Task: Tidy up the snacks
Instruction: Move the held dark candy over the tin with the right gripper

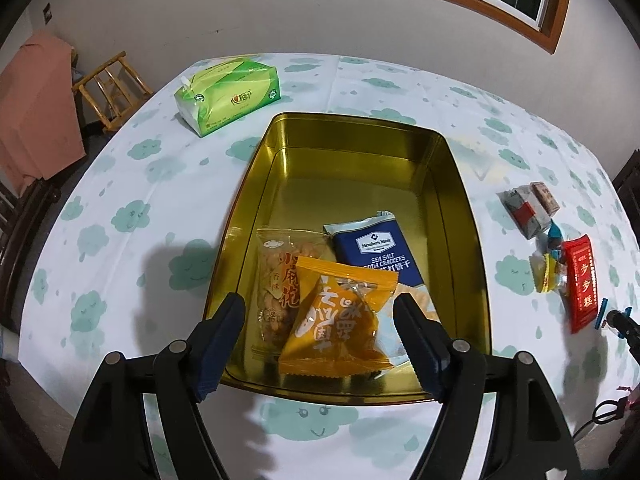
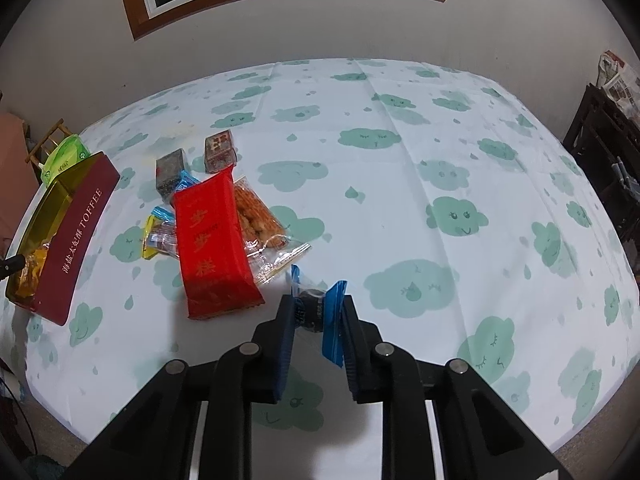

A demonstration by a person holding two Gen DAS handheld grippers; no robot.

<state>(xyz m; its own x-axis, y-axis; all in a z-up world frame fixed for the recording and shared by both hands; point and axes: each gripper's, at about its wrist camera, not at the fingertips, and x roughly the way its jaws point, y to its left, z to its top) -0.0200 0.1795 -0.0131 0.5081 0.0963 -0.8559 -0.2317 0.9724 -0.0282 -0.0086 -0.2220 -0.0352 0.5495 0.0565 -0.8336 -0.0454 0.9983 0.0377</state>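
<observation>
A gold tin point(image 1: 460, 184) stands on the cloud-print tablecloth. In its near half lie a clear bag of fried twists point(image 1: 280, 276), an orange packet point(image 1: 340, 320) and a blue cracker pack point(image 1: 376, 252). My left gripper point(image 1: 318, 310) hangs open over the orange packet, with its fingers apart on either side and not touching it. My right gripper point(image 2: 316, 304) is shut on a small dark snack in a blue wrapper point(image 2: 314, 310), low over the cloth. To its left lie a red packet point(image 2: 216, 248), a clear bag of orange snacks point(image 2: 260, 224), small candies point(image 2: 158, 236) and two foil cubes point(image 2: 172, 176).
A green tissue pack point(image 1: 228, 94) sits behind the tin at the left. The tin's maroon side point(image 2: 76, 240) faces the loose snacks. A bamboo stool point(image 1: 112, 88) and a pink cloth point(image 1: 36, 108) stand beyond the table's left edge, dark furniture point(image 2: 600, 160) at the right.
</observation>
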